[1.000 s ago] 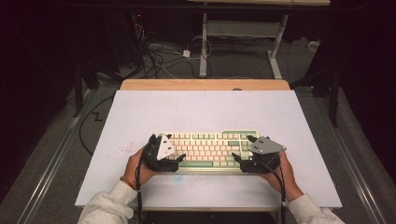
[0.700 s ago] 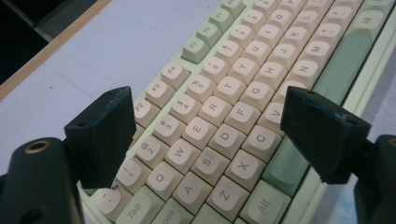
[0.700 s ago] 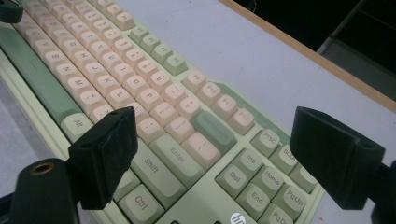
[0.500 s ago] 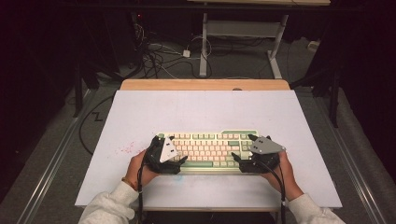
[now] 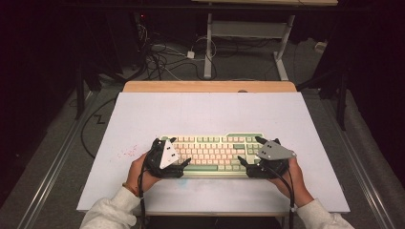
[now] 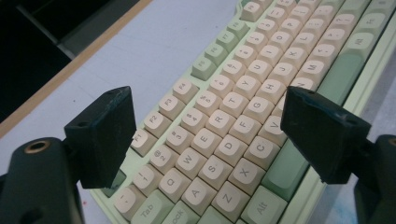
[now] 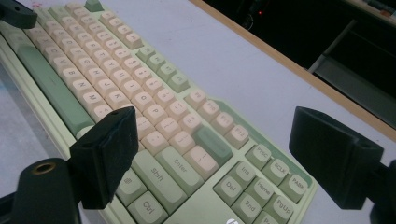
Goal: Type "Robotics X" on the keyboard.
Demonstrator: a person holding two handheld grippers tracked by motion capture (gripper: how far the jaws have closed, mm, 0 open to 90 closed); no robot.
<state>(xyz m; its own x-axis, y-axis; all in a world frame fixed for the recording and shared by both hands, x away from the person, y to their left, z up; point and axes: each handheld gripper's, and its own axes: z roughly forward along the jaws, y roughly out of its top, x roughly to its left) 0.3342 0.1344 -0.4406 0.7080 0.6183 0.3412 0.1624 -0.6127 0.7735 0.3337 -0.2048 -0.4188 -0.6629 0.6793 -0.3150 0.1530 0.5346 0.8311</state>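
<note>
The white tabletop (image 5: 210,114) carries your green and cream keyboard (image 5: 215,150) near its front edge, lying flat and square to you. Your left claw (image 5: 177,153) sits over the keyboard's left end, jaws spread wide above the letter keys, gripping nothing. Your right claw (image 5: 247,151) sits over the right end, having just finished opening; its jaws straddle the Enter (image 7: 180,163) cluster, released.

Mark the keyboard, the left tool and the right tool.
keyboard (image 5: 215,151), high view, on its middle key rows.
left tool (image 6: 208,128), left gripper view, midway between its open jaws.
right tool (image 7: 212,156), right gripper view, midway between its open jaws.
</note>
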